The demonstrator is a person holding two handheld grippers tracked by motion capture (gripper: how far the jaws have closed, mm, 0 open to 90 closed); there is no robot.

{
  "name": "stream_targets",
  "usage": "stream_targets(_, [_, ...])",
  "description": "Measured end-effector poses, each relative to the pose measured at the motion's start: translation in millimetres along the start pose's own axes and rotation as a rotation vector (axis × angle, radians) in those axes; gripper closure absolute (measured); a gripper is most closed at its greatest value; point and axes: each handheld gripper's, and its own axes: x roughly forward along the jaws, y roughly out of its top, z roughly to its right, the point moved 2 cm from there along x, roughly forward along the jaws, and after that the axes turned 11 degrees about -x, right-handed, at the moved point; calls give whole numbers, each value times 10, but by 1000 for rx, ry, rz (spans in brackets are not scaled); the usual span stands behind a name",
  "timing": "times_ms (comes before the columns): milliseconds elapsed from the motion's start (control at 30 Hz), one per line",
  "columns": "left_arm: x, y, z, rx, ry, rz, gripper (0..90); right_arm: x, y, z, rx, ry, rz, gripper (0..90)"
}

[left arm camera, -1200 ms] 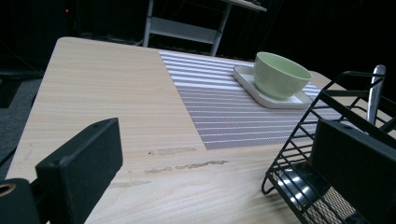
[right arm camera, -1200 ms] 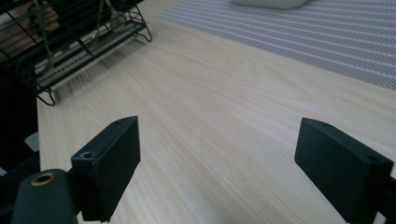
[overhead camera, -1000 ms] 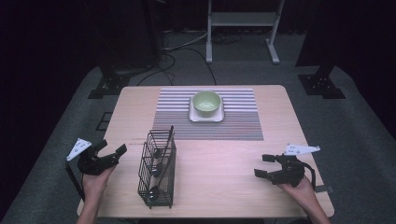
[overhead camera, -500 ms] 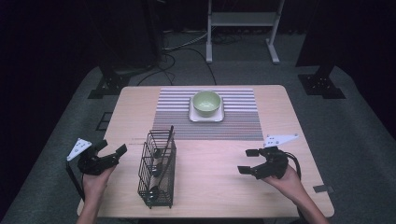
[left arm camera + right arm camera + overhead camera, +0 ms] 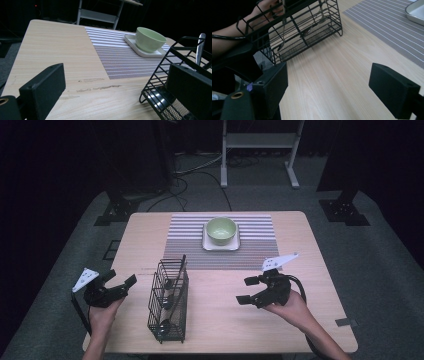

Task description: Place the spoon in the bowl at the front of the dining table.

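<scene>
A black wire basket (image 5: 168, 300) stands on the wooden table's near left part, with cutlery upright in it. My left gripper (image 5: 121, 279) hovers open just left of it. The left gripper view has the basket (image 5: 175, 82) behind the right jaw, with a metal handle (image 5: 200, 47) sticking up. My right gripper (image 5: 245, 290) is open to the basket's right, turned toward it with bare table between. In the right gripper view the basket (image 5: 297, 30) lies ahead, beyond empty jaws. A green bowl (image 5: 221, 230) sits on a white square plate (image 5: 208, 245).
A striped placemat (image 5: 190, 245) covers the table's far middle under the plate. The bowl (image 5: 150, 40) and placemat (image 5: 120, 57) lie ahead of the left gripper. A metal stand (image 5: 257, 150) and dark floor lie beyond the table. A grey tag (image 5: 346, 322) marks the near right edge.
My right gripper has moved left and slightly away from the near edge, toward the basket, and turned to face it. The left gripper has stayed in place.
</scene>
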Motion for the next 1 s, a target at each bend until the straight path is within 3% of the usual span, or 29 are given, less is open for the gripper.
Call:
stream_targets(400, [16, 7, -2, 7, 7, 0, 15, 192, 382, -108, -31, 76, -3, 141])
stream_targets(567, [15, 4, 7, 11, 5, -3, 15, 304, 504, -148, -57, 92, -50, 141])
stream_targets(1000, [11, 12, 9, 9, -4, 2, 15, 516, 776, -212, -109, 144, -87, 143])
